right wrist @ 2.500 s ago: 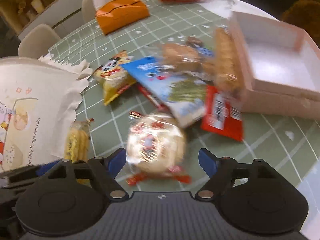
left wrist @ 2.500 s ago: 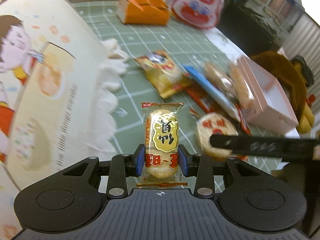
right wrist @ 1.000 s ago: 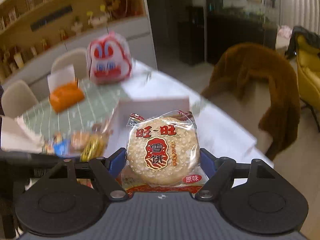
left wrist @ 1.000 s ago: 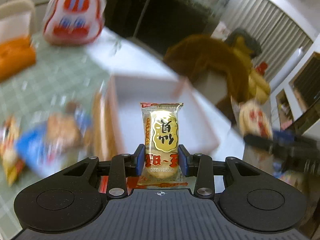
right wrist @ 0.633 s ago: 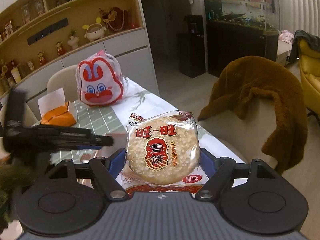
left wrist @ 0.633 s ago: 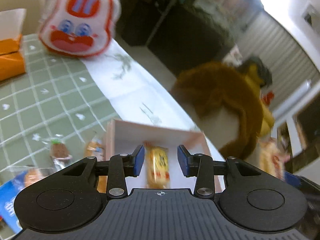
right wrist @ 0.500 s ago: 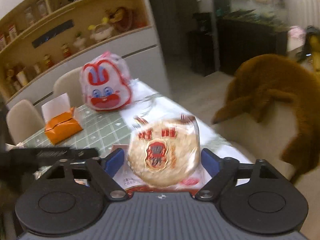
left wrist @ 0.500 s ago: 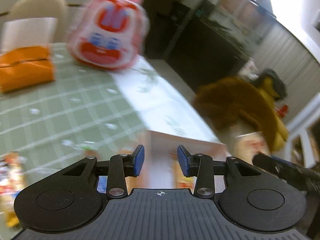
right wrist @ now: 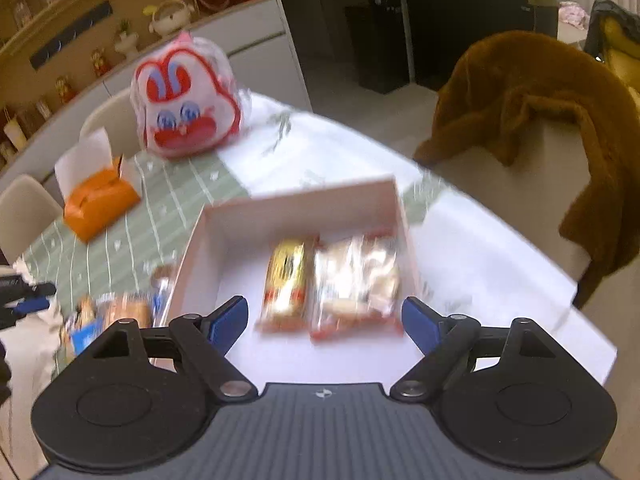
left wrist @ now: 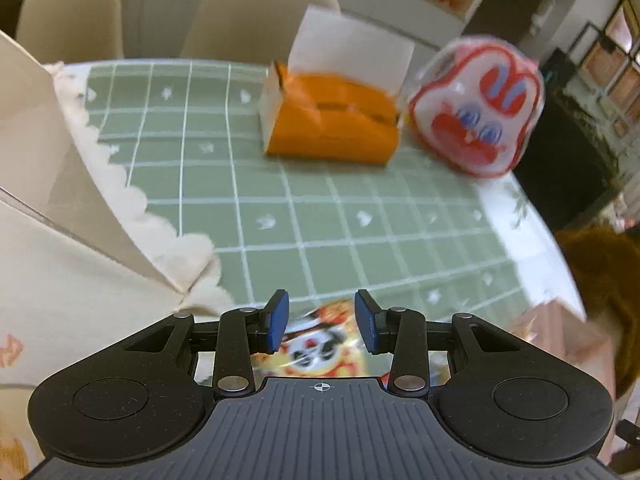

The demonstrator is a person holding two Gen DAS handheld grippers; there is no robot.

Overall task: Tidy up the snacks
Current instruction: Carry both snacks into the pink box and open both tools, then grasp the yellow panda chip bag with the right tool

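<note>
In the right wrist view the pink box [right wrist: 300, 200] holds two packets side by side: a long yellow rice cracker [right wrist: 286, 284] and a round rice cracker [right wrist: 356, 284]. My right gripper [right wrist: 326, 320] hangs above them, open wide, holding nothing. In the left wrist view my left gripper [left wrist: 322, 324] is open and holds nothing. It hovers over a yellow snack packet with a panda face [left wrist: 320, 344], which lies on the green checked tablecloth [left wrist: 320, 220]. More loose snacks [right wrist: 120, 312] lie left of the box.
A large cream paper bag [left wrist: 80, 240] fills the left side. At the back of the table stand an orange tissue box [left wrist: 332, 128] and a red-and-white rabbit bag [left wrist: 476, 108]. A brown furry coat [right wrist: 540, 100] hangs over a chair to the right.
The left gripper dropped the yellow cracker into the box and swung left over the panda packet. The right gripper opened and the round cracker now lies in the box.
</note>
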